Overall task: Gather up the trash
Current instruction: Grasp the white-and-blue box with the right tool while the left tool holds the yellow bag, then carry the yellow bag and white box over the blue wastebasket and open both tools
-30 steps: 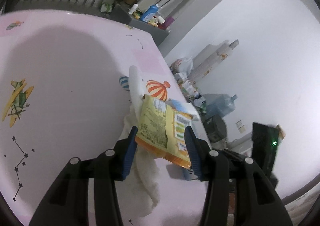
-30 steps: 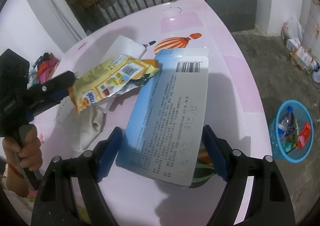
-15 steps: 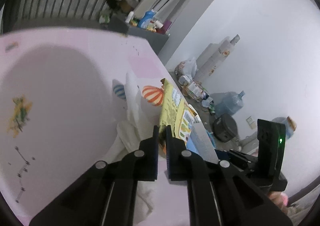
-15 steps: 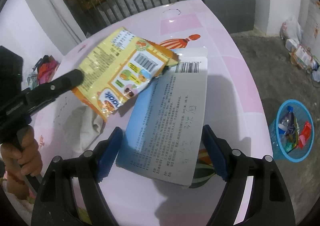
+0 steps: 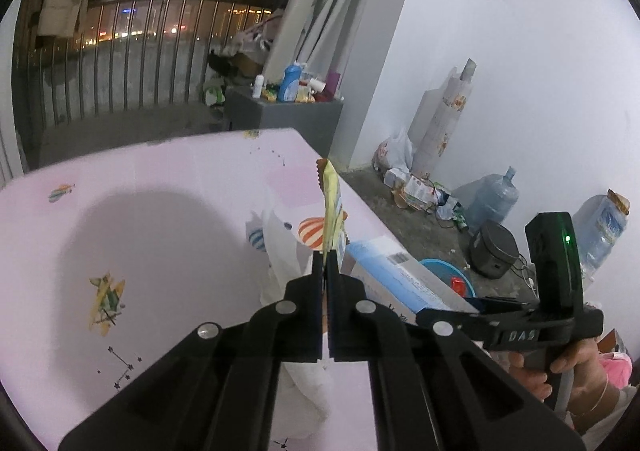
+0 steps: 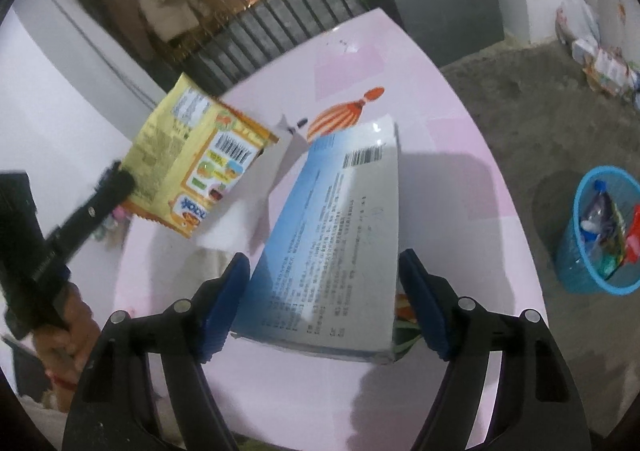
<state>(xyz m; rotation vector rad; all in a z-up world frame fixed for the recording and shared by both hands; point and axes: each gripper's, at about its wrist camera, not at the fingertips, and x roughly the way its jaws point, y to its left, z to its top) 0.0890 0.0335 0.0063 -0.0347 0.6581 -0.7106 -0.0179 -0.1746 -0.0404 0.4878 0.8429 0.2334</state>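
- The left gripper (image 5: 325, 271) is pinched tight on the yellow snack wrapper (image 6: 192, 159). In the right wrist view the wrapper hangs in the air at the upper left of the frame, up off the pink table (image 6: 440, 139).
- The wrapper looks thin, light and crinkly. It would likely bend and flap, so a pinch on one edge, like now, seems enough to carry it.
- The right gripper (image 6: 324, 299) has its jaws wide, and they are closing in. The blue and white box (image 6: 340, 231) lies between them at the bottom middle of the frame. The left pad looks very close to the box edge; it is hard to tell if either pad touches it.
- The box looks flat, stiff and light. Its front end seems a little raised. A good hold is likely across its two long sides, near the close end.
- A soft white cloth (image 5: 304, 383) lies crumpled on the table, low in the left wrist view, under the gripper.
- The table is smooth and shiny, with balloon and plane pictures on it. Things may slide on it.
- A blue trash basket (image 6: 592, 275) stands on the gray floor at the right of the frame. It already has a bottle and wrappers inside.
- Behind the table are a railing and a gray cabinet (image 5: 296, 115) with bottles on top.
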